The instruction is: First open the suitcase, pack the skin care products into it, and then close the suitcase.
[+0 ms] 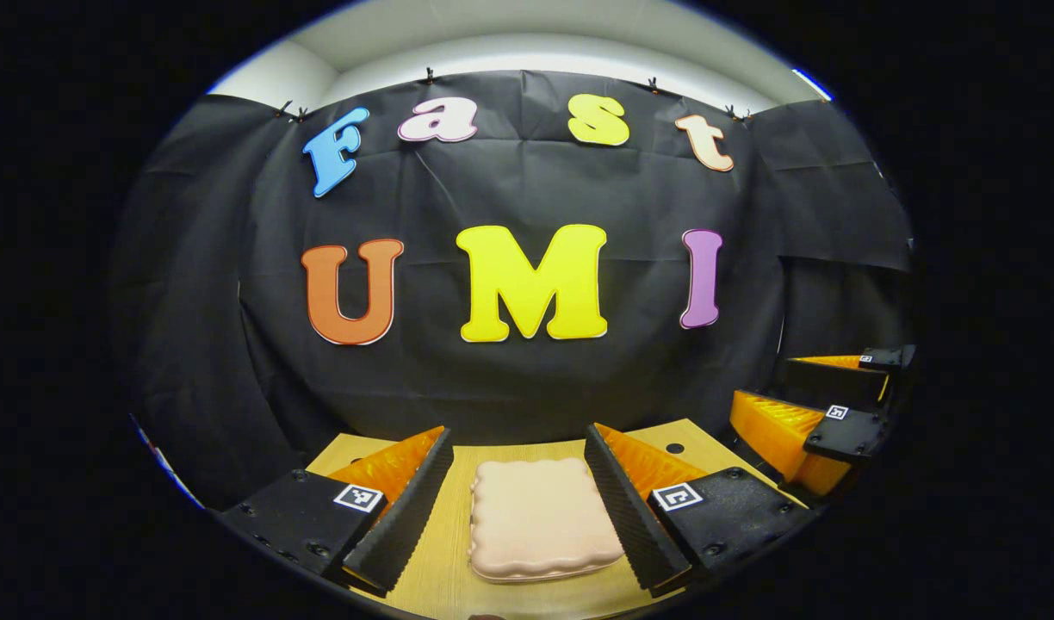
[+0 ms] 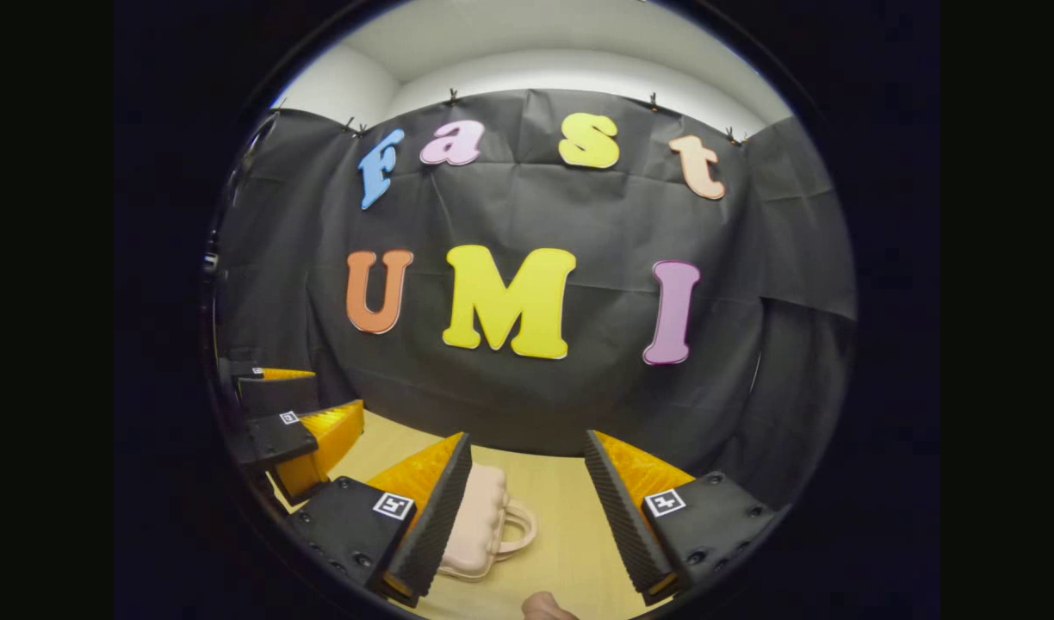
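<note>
Black cloth closes off the back of the booth, and a pale wooden table (image 1: 432, 568) runs from it toward both cameras.

In the left gripper view the left gripper (image 1: 518, 508) has its fingers spread wide, holding nothing, with the suitcase (image 1: 540, 525) lying flat on the table in the gap between them, apparently below them and not touched. The right gripper (image 2: 527, 508) is likewise wide and empty in the right gripper view; there the suitcase (image 2: 480, 525) sits just behind its left finger, handle (image 2: 518, 527) pointing out into the gap. Each gripper also appears off to the side in the other's view.

The suitcase is a small, pale pink, soft-looking case with a scalloped outline, a ribbed top and a looped handle on one side. It is closed, lying near the middle of the table, closer to the front edge than to the cloth.

Opening looks like the step in hand. It would likely go best with one gripper pinning the lower shell while the other lifts the lid edge on the handle side, slowly, so the light case does not slide or flip.

A small rounded pinkish thing (image 2: 548, 607) at the table's front edge is too cropped to identify.
</note>
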Demonstrator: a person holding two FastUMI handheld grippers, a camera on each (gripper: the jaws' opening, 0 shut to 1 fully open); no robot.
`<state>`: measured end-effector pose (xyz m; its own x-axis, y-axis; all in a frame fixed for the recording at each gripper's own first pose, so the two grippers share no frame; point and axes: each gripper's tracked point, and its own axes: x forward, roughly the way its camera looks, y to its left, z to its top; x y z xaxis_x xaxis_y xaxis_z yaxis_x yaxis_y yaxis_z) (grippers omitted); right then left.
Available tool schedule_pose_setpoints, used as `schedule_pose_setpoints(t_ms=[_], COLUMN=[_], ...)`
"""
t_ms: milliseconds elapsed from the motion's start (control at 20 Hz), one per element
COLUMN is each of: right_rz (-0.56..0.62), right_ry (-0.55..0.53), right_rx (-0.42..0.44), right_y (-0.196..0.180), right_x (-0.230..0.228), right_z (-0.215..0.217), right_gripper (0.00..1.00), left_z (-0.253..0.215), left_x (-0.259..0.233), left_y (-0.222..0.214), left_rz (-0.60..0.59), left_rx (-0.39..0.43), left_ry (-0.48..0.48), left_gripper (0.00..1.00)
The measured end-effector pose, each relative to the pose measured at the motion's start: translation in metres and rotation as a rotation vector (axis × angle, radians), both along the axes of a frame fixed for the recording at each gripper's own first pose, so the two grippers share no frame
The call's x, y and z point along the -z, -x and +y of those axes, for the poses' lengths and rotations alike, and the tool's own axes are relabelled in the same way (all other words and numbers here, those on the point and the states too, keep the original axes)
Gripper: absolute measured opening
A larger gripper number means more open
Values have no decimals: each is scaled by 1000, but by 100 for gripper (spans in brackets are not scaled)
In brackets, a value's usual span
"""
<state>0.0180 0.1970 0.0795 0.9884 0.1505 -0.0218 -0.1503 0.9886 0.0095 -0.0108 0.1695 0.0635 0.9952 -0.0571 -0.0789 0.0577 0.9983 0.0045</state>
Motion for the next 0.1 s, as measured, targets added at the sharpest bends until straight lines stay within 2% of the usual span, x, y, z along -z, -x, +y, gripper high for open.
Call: schedule_pose_setpoints(t_ms=[100], right_rz=[-10], right_ry=[28], right_rx=[-7], right_y=[-3], right_x=[-3], right_z=[10], right_gripper=[78], left_z=[6], left_x=[1], left_y=[-3], left_rz=[3], left_rx=[-1], left_ry=[5], left_gripper=[98])
